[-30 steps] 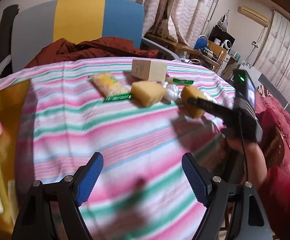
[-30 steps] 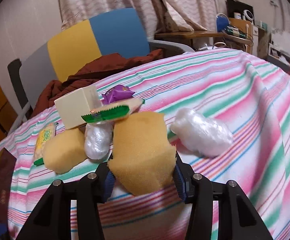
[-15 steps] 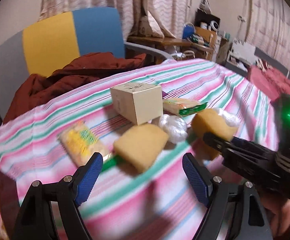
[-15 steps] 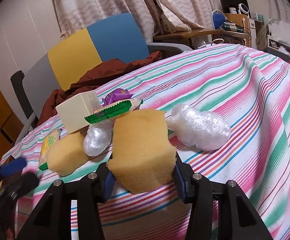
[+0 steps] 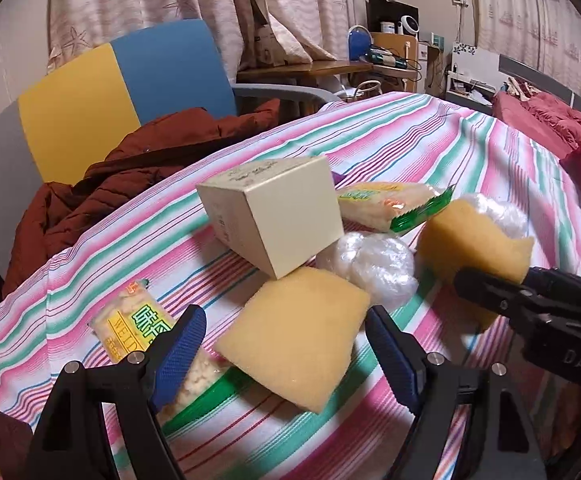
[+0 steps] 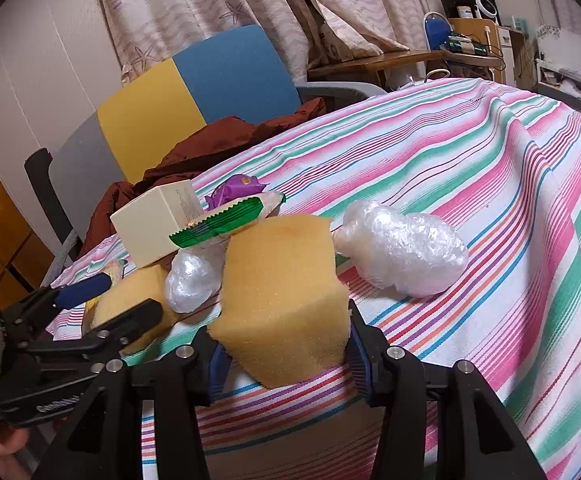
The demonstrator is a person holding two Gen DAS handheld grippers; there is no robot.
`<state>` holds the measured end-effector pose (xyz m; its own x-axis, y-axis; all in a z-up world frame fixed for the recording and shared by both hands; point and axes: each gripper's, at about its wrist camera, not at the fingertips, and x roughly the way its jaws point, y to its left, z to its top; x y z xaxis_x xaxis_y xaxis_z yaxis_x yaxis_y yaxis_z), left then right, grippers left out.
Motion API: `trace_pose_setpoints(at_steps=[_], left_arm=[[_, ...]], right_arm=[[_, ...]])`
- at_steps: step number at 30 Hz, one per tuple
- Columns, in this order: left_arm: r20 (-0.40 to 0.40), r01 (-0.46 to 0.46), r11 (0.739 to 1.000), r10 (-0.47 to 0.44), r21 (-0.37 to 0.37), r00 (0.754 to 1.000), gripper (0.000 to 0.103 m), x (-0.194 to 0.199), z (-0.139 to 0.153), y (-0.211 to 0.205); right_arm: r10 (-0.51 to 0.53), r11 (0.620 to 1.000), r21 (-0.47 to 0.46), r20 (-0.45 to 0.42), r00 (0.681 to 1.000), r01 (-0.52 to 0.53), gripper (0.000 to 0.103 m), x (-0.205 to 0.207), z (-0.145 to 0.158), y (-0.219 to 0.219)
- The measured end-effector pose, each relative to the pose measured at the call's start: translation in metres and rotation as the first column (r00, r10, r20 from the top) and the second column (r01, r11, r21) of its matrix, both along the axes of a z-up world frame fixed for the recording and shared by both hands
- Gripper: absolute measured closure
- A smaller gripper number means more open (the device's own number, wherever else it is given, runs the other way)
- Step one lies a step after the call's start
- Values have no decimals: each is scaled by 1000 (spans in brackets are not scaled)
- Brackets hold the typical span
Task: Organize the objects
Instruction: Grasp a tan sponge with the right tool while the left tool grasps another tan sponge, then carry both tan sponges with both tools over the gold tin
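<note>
The right gripper (image 6: 284, 354) clamps a yellow sponge block (image 6: 282, 300) between its blue pads, holding it at the near edge of a table draped in a pink, green and white striped cloth (image 6: 470, 168). The left gripper (image 5: 286, 354) hangs with its jaws spread wide and empty, a second sponge (image 5: 294, 336) lying on the cloth between its fingers without touching them. Just left of that sponge sits a yellow snack packet (image 5: 138, 328), partly behind the left finger. Beyond it stand a cream cardboard box (image 5: 278, 216), a crumpled clear-plastic bundle (image 5: 374, 268) and a green-edged snack packet (image 5: 394, 206) leaning against the box. A larger plastic-wrapped bundle (image 6: 402, 254) lies right of the held sponge. Farther back, a purple wrapper (image 6: 234, 190) peeks out, and a rust-brown jacket (image 5: 130, 172) slumps over a yellow-and-blue chair (image 5: 130, 88).
</note>
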<state>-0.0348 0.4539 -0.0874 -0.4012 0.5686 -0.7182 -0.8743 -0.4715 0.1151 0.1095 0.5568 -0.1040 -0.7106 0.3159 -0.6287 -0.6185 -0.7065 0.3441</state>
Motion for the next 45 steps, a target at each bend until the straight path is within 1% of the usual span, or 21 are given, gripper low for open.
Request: trace_pose_setpoints(at_steps=[3,5,7,9,16,21,25,30,32,34,39,45], left_arm=[[2,-3,1000,3,14,1000,20,0,-1,-2],[9,1,1000,-2,23,1000,22,0,-2,-3],[44,28,1000,-28,8,999,33,-1,-7,-1],[63,29,999,-28,-24,998,34,-2,-13,0],[120,12,999,-16,30,993,43,-4,-12,-16],[84,-11,999,8,34,996,44,6,-11,-27],[22,-15,999,14,46,1000,44,20,-6,-35],[-67,6,999,-4,34,998,44,48,-2,-43],[-84,16,999,-12,45,996,44,58,0,-49],[-86,13,998,-8,65,996,44,65,3,-58],[-38,-27,991,32,128,999,44,70,7,-82],[-21,-25,988,28,152,999,44,83,9,-96]], right_arm=[[0,1000,-3,-5,1000,0,53,1,0,0],[-1,1000,-6,-7,1000,1,53,1,-1,0],[-2,1000,-9,-10,1000,2,53,2,0,0],[-2,1000,-11,-12,1000,2,53,2,0,0],[-3,1000,-11,-11,1000,3,53,1,0,0],[-3,1000,-6,-7,1000,3,53,0,0,0],[-4,1000,3,0,1000,4,53,0,0,-1],[-6,1000,20,13,1000,6,53,-1,2,-3],[-6,1000,25,12,1000,6,53,-1,3,-4],[-9,999,34,14,1000,9,54,0,4,-5],[-23,998,51,18,1000,22,54,5,8,-14],[6,999,46,30,1000,-8,54,12,10,-33]])
